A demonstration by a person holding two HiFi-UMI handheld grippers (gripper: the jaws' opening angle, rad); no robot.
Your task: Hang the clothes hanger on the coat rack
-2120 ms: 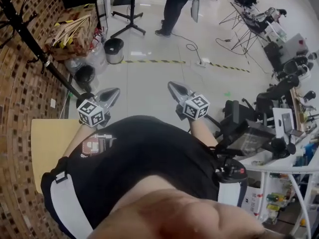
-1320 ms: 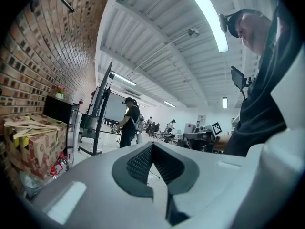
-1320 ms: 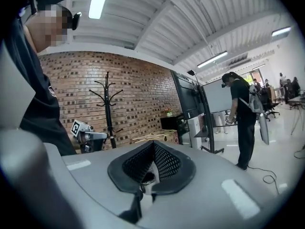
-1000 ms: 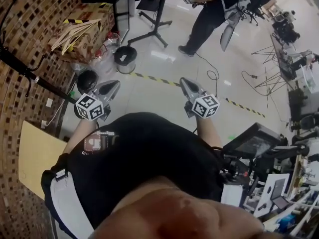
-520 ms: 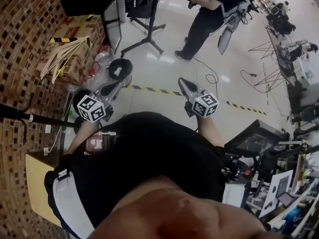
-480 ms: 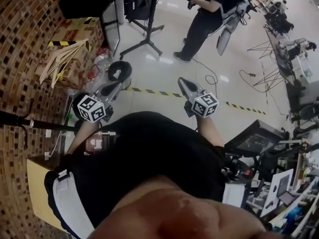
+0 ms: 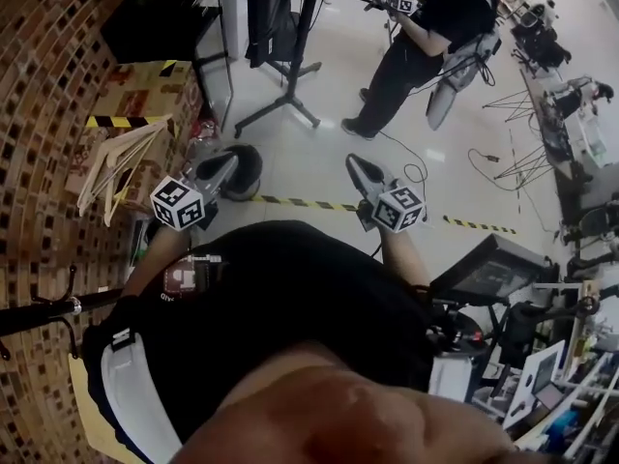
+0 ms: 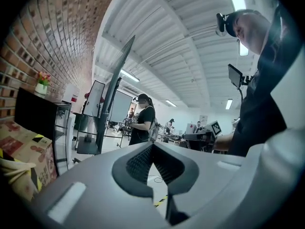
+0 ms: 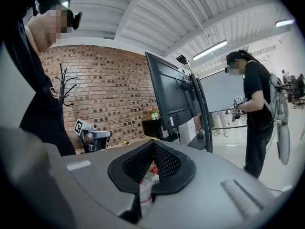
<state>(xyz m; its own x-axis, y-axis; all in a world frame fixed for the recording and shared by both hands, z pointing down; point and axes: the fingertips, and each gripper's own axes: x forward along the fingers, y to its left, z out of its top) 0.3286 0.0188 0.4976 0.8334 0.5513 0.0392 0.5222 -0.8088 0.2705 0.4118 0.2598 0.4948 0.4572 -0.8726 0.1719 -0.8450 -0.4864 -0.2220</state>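
Note:
Several pale wooden clothes hangers lie on a cardboard box against the brick wall, left of my left gripper. That gripper is shut and holds nothing; in the left gripper view its jaws meet, with the box at the far left. My right gripper is also shut and empty, held level over the floor, and its pads meet in the right gripper view. The black coat rack shows as a pole with hooks at the lower left, behind me, and it stands by the brick wall.
A black bin sits on the floor just beyond my left gripper. Yellow-black tape crosses the floor. A screen on a wheeled stand, a black cabinet and a standing person are ahead. Desks with equipment fill the right.
The view has swung along the brick wall: the box with hangers now lies beside my left gripper, and the coat rack has slid to the lower left. Both grippers stay shut.

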